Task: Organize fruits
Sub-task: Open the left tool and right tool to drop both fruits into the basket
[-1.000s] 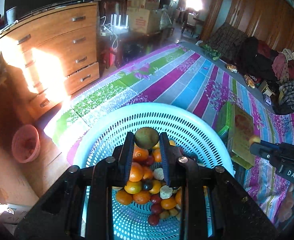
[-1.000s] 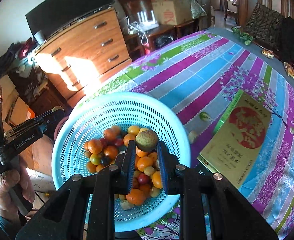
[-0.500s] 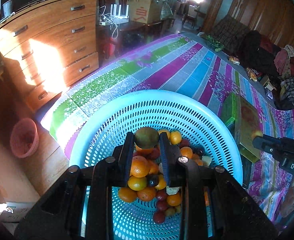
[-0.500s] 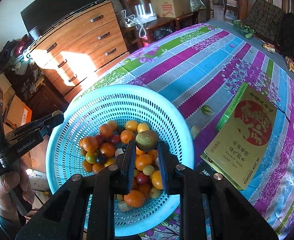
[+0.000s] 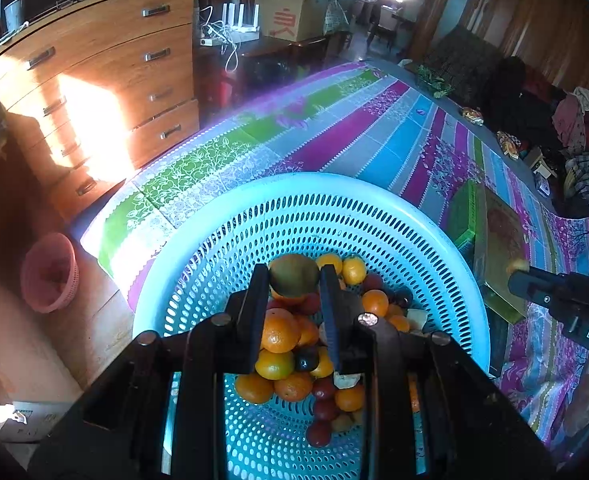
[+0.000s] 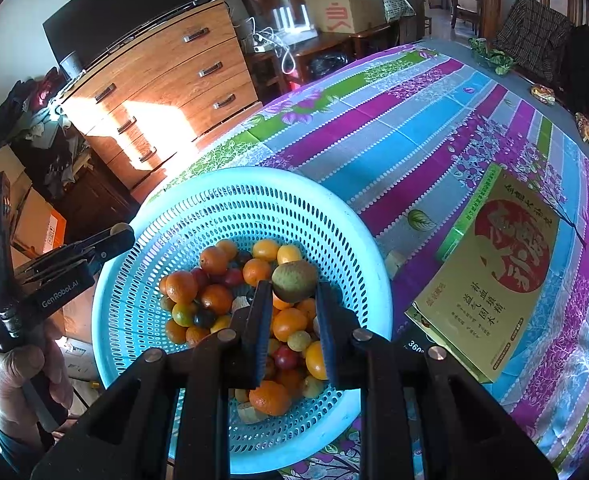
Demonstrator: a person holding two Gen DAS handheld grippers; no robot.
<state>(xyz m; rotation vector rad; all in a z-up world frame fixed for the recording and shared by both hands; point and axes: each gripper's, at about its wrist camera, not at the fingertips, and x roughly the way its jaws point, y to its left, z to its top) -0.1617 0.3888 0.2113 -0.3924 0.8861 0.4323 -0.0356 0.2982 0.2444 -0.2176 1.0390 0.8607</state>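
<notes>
Two grippers, one kiwi each: left gripper [image 5: 294, 280] clamps a kiwi [image 5: 293, 275], right gripper [image 6: 293, 286] clamps another kiwi [image 6: 294, 281] (both over the fruit pile). One blue basket [image 6: 374, 280]; one box [image 6: 494, 280] at its 3 o'clock.

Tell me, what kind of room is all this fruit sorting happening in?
Most likely a lived-in home, a living or dining room. A wooden chest of drawers stands by the wall, a floral striped tablecloth covers the table, and cardboard boxes sit stacked behind.
</notes>
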